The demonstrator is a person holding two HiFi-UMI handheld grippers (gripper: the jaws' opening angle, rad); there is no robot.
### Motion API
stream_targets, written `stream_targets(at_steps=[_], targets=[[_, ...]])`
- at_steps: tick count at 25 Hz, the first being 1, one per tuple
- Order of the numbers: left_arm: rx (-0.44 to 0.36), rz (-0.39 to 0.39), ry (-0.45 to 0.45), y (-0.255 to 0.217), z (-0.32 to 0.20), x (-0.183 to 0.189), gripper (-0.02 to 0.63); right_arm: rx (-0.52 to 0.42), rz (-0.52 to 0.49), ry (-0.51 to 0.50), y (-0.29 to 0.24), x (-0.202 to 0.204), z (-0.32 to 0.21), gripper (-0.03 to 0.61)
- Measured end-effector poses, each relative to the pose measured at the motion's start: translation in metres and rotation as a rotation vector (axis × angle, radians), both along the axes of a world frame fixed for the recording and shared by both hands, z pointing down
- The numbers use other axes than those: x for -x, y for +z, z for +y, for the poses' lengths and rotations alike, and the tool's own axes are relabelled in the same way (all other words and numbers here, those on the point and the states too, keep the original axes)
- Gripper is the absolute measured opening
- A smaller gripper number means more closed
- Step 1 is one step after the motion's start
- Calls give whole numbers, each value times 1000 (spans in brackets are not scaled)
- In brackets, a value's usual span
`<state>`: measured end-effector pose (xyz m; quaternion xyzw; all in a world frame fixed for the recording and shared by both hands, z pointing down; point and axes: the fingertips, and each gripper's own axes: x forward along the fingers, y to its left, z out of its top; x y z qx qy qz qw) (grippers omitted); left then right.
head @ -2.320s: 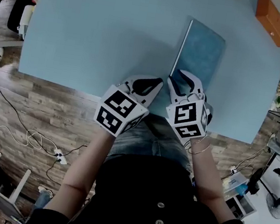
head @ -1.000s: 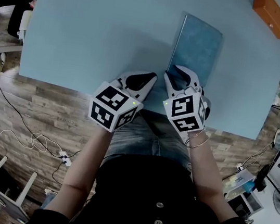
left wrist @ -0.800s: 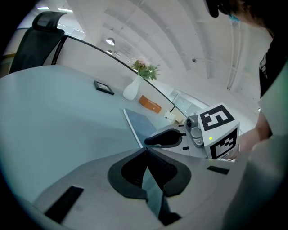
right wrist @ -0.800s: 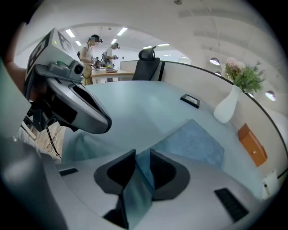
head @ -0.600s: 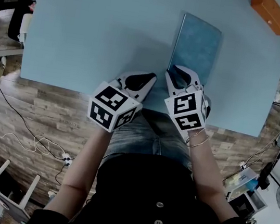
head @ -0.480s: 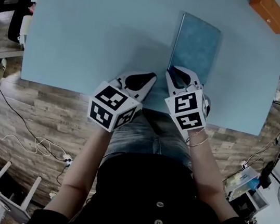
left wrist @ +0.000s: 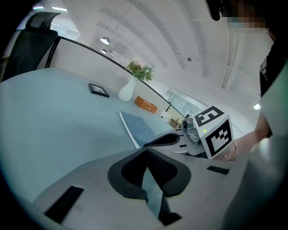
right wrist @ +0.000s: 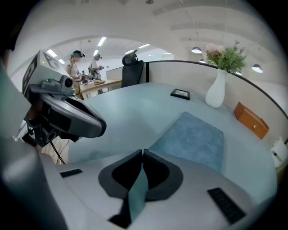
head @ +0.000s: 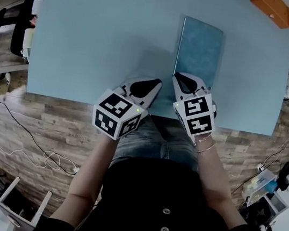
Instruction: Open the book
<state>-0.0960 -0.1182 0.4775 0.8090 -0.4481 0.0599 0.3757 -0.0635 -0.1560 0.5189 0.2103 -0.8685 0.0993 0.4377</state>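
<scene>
Left gripper (head: 150, 83) jaws pressed together, nothing between them; right gripper (head: 185, 79) likewise closed and empty, tip at the near edge of the book (head: 200, 42); book lies flat and shut on the blue table (head: 94, 22); judged approach stage; next move calls for catching the cover edge alone and lifting it.

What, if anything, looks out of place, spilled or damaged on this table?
Nothing stands out. The book lies closed and flat on the table, the vase stands upright, and the orange box sits near a far corner. The left tool and the right tool are both shut and empty, by the book's near end.
</scene>
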Motion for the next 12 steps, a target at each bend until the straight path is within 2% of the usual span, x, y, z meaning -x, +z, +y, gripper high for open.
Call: stream_targets(at_steps=[5, 12], targets=[[-11, -11, 31, -4, -5, 1, 12, 71, -61, 75, -6, -1, -3, 14], [-23, -28, 74, -10, -10, -1, 12, 124, -148, 145, -15, -5, -5, 12]])
